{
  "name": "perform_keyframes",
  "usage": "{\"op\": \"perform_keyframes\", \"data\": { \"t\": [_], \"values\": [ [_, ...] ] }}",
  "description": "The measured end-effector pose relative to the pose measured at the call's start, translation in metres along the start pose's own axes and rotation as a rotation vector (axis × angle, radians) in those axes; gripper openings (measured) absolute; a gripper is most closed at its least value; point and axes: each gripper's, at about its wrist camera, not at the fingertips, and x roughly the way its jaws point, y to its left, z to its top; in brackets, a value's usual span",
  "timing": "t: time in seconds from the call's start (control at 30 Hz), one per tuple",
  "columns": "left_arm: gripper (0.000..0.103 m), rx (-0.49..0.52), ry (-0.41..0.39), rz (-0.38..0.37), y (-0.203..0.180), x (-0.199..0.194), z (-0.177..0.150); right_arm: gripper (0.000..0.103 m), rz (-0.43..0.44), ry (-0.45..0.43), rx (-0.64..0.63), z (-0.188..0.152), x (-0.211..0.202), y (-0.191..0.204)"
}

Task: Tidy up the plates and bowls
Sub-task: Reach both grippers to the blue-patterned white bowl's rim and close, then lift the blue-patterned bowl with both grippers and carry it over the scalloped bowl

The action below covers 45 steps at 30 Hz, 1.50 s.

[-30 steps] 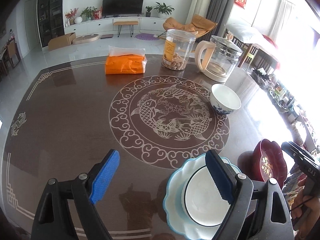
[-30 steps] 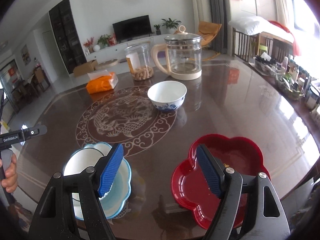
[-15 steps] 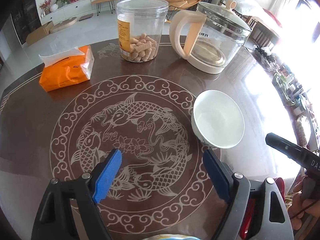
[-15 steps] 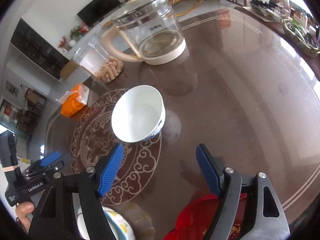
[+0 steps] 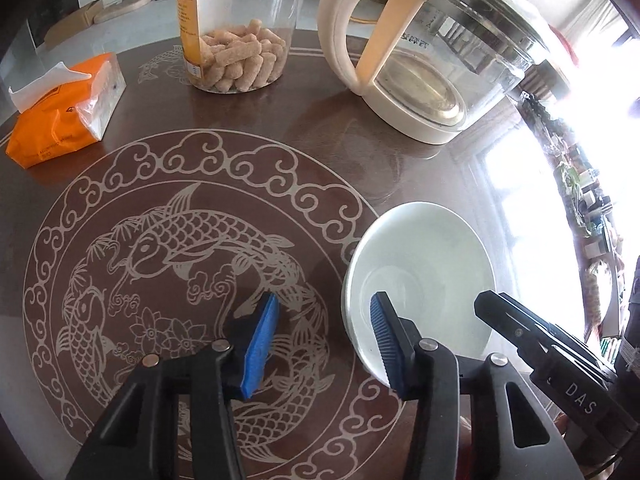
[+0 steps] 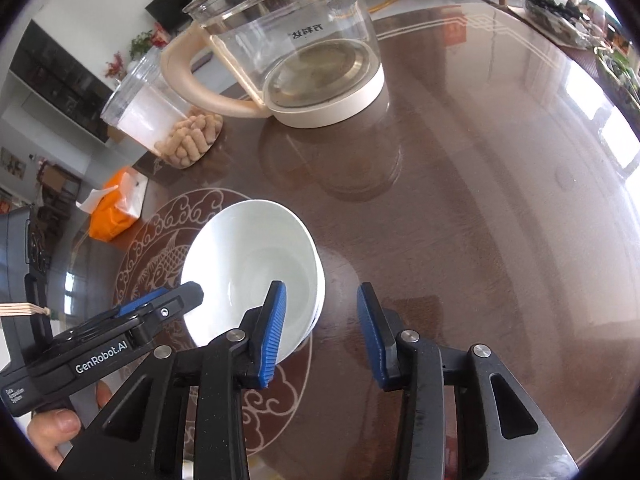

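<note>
A: Left wrist view first. We find the white bowl (image 5: 418,280) upright on the table (image 5: 400,168), right of the fish pattern, near side of the kettle (image 5: 432,60). Left gripper (image 5: 324,340) has just been closing its jaws; they're part-way in now. Its right pad sits over the bowl's near-left rim, left pad outside over the table. Rim is between them but we see no pinch yet, so not gripped.

B: Right wrist view?

A: Same bowl (image 6: 252,272), left of centre. Right gripper (image 6: 320,336) has also just been closing its jaws; left pad over the bowl's right rim, right pad over bare table. Pads not pressing, as far as we can tell.

B: Progress?

A: Early, in our judgement. Bowl not lifted, no stack in sight in either view. Jar (image 5: 236,28) and tissue pack (image 5: 60,116) aren't part of the job. Remaining: grip the bowl, carry it to the other dishes, which are out of frame.
</note>
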Motion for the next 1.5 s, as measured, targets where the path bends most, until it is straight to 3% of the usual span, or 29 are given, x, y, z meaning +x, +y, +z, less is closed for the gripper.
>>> {"op": "perform_keyframes", "data": {
  "t": [0.1,0.17,0.27,0.37,0.5,0.77,1.17,1.5],
  "values": [
    [0.024,0.001,0.007,-0.011,-0.002,0.006,0.0,0.025,0.002,0.01,-0.003,0.002,0.008,0.001],
    [0.019,0.004,0.0,-0.029,-0.003,0.008,-0.001,0.013,0.008,0.014,-0.002,0.002,0.012,0.001],
    [0.008,0.029,-0.014,-0.037,-0.013,0.008,-0.002,0.01,0.008,0.004,-0.014,0.001,0.012,0.003],
    [0.008,0.046,-0.034,-0.017,-0.021,0.006,-0.004,0.009,-0.005,0.005,-0.032,-0.002,0.011,0.007],
    [0.008,0.046,-0.048,-0.049,-0.021,-0.008,-0.012,0.009,0.01,-0.005,-0.031,-0.007,-0.001,0.008],
    [0.008,0.071,-0.112,-0.087,-0.016,-0.071,-0.049,0.009,0.057,-0.053,-0.071,-0.031,-0.052,0.027],
    [0.008,0.065,-0.209,-0.058,0.028,-0.185,-0.17,0.01,0.134,-0.077,-0.203,-0.125,-0.131,0.089],
    [0.008,0.01,-0.2,0.001,0.067,-0.195,-0.248,0.01,0.186,0.006,-0.267,-0.197,-0.127,0.12]
  ]
}}
